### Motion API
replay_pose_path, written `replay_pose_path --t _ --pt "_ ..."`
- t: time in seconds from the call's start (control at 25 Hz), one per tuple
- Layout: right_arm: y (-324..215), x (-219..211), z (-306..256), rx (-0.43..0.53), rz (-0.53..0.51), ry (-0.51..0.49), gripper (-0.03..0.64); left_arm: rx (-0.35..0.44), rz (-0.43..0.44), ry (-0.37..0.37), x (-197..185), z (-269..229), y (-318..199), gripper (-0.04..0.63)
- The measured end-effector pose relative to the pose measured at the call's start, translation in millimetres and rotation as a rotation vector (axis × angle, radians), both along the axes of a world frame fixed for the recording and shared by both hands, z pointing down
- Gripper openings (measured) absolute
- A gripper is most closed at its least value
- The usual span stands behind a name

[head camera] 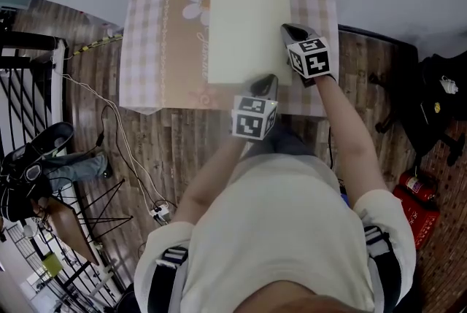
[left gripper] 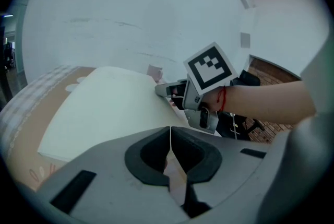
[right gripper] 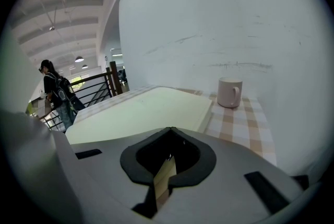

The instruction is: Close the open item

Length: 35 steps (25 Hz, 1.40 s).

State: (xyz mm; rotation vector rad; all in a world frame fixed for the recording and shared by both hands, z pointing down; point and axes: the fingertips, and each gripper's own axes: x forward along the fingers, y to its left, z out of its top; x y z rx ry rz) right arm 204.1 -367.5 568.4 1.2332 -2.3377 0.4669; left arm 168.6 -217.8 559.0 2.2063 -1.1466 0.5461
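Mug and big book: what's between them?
Only bare checked tablecloth lies between the mug and the pale book, seen in the right gripper view.

Matt paper book (head camera: pixel 248 31) on woven checked cloth (head camera: pixel 146 49).

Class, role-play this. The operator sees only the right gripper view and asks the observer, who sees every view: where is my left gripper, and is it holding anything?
Observer: Your left gripper is at the near right corner of the closed book.
Operator: And its jaws?
Observer: They are shut, with nothing between them.
Operator: Is there anything beside the book that I can't see?
Observer: There is a flower print on the tablecloth, left of the book.
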Motion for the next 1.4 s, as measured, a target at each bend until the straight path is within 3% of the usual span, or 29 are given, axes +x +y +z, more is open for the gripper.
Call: replay_pose_path --t 0.2,0.4,1.04,1.4 --pt "14.8 -1.2 -4.8 0.037 -0.01 0.088 0.0 0.019 -0.064 0.008 -23.2 -9.2 5.4 0.009" --pt "52.7 -7.6 -6.6 0.036 -0.043 0.084 0.0 0.029 -0.145 0.008 -51.1 -12.3 16.8 0.008" --pt "184.8 -27.4 -82.2 0.114 -0.098 -0.108 0.0 0.109 -0.326 0.019 -110.6 -56.0 85.1 0.009" --pt "234.8 -38.7 -120.8 0.172 -0.144 -0.156 0.0 0.148 -0.4 0.053 -136.1 -76.4 121.7 0.008"
